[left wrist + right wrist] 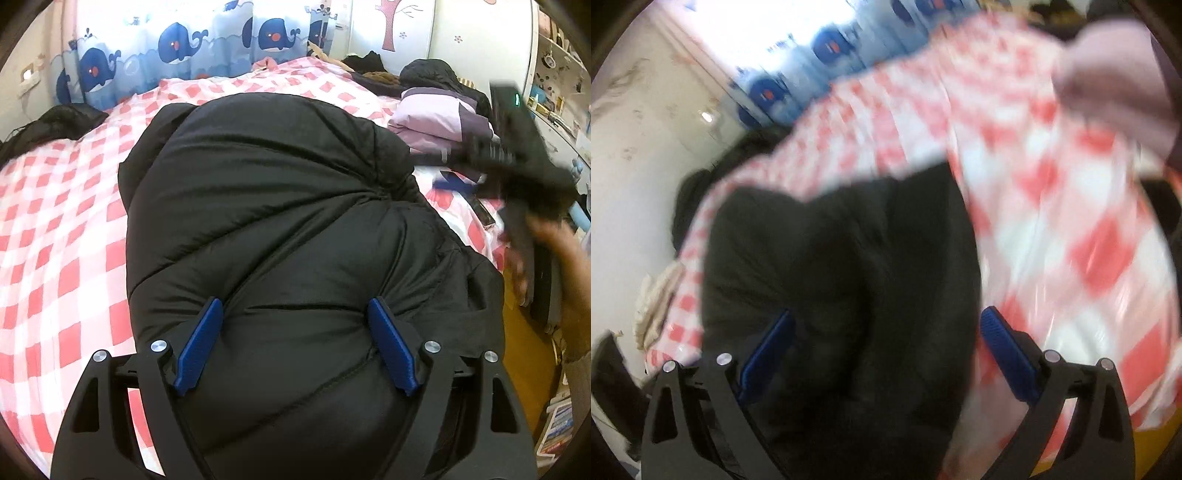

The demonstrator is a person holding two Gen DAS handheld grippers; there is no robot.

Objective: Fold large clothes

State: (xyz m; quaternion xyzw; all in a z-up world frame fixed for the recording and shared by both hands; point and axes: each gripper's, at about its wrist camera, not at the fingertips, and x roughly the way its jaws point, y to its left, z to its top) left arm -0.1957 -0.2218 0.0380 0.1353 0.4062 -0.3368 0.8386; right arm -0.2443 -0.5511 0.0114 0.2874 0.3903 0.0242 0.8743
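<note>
A large black puffer jacket (280,206) lies bunched on the bed with the pink-and-white checked cover (55,221). My left gripper (295,343) is open, its blue pads pressed down on either side of a fold of the jacket near its front end. The right gripper (517,155) shows blurred in the left wrist view, off the jacket's right side, held by a hand (550,251). In the right wrist view, which is motion-blurred, my right gripper (886,358) is open over the jacket (842,266), with the checked cover (1071,221) to its right.
A folded lilac jacket (439,118) and dark clothes (428,74) lie at the bed's far right. Another dark garment (51,125) lies at the far left. A whale-print curtain (177,48) hangs behind. The yellow floor (524,343) and shelves lie to the right.
</note>
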